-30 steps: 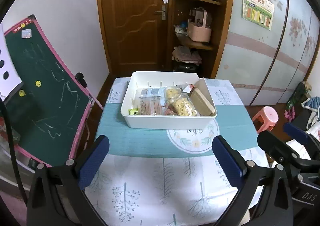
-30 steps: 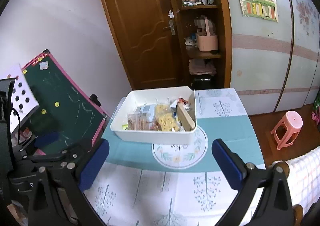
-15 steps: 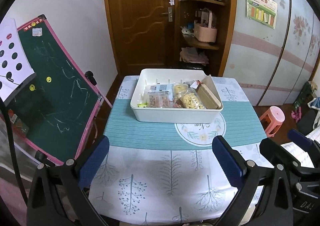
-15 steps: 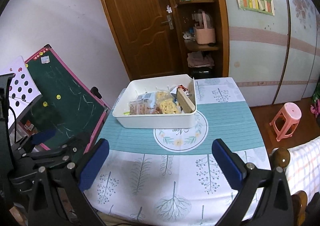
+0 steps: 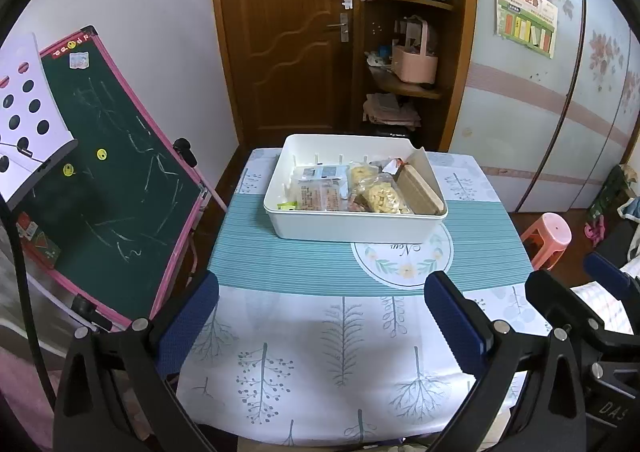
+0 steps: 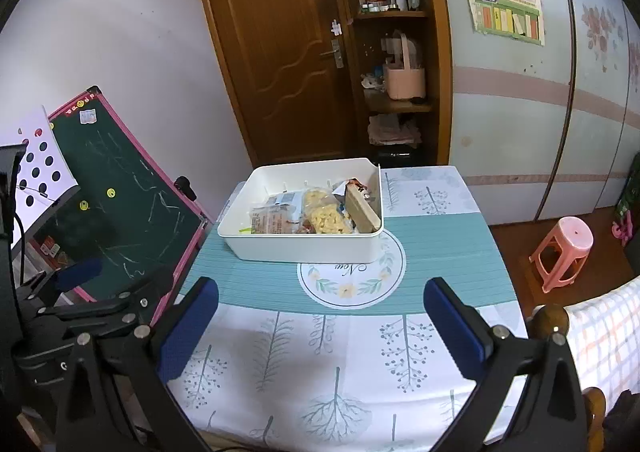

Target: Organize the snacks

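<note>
A white plastic bin [image 5: 352, 226] [image 6: 304, 250] sits on the far half of a small table with a teal and white cloth [image 5: 320, 328] [image 6: 348, 356]. Inside it lie several snack packets: clear bags of yellow puffs [image 5: 382, 195] [image 6: 326, 217], wrapped biscuit packs [image 5: 320, 193] [image 6: 272, 219] and a brown flat box [image 5: 418, 187] [image 6: 362, 207] leaning on the right wall. My left gripper [image 5: 320, 328] and my right gripper [image 6: 320, 326] both hover open above the table's near half, well short of the bin, with nothing between their blue pads.
A green chalkboard easel [image 5: 116, 187] [image 6: 120, 203] stands close to the table's left side. A pink stool [image 5: 550, 234] [image 6: 562, 252] is on the floor at right. Behind the table are a wooden door [image 5: 288, 35] and a corner shelf [image 5: 404, 51].
Both grippers have drawn back and up from the bin, which now looks smaller and farther off. More of the table's near edge shows. Both stay open.
</note>
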The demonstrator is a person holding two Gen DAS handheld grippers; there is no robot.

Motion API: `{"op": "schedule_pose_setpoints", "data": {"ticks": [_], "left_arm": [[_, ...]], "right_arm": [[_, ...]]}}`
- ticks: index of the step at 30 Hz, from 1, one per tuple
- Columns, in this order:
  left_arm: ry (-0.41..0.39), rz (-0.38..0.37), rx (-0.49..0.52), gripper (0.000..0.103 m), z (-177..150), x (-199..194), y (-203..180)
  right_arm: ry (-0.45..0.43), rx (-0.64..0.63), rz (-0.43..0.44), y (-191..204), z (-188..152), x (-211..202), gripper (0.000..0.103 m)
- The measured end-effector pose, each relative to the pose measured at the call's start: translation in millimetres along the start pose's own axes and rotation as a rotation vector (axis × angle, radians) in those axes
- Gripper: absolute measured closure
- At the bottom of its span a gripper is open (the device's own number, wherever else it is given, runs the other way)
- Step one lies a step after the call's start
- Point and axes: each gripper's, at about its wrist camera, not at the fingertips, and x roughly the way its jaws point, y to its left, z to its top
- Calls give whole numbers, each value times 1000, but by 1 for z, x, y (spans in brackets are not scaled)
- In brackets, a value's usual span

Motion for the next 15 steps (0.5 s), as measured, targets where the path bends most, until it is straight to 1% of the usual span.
{"op": "schedule_pose_setpoints", "data": {"ticks": [15], "left_arm": [[8,-1,-3,1,-1,-1,1]], "right_arm": [[6,9,-21,-5,1,1,0]]}}
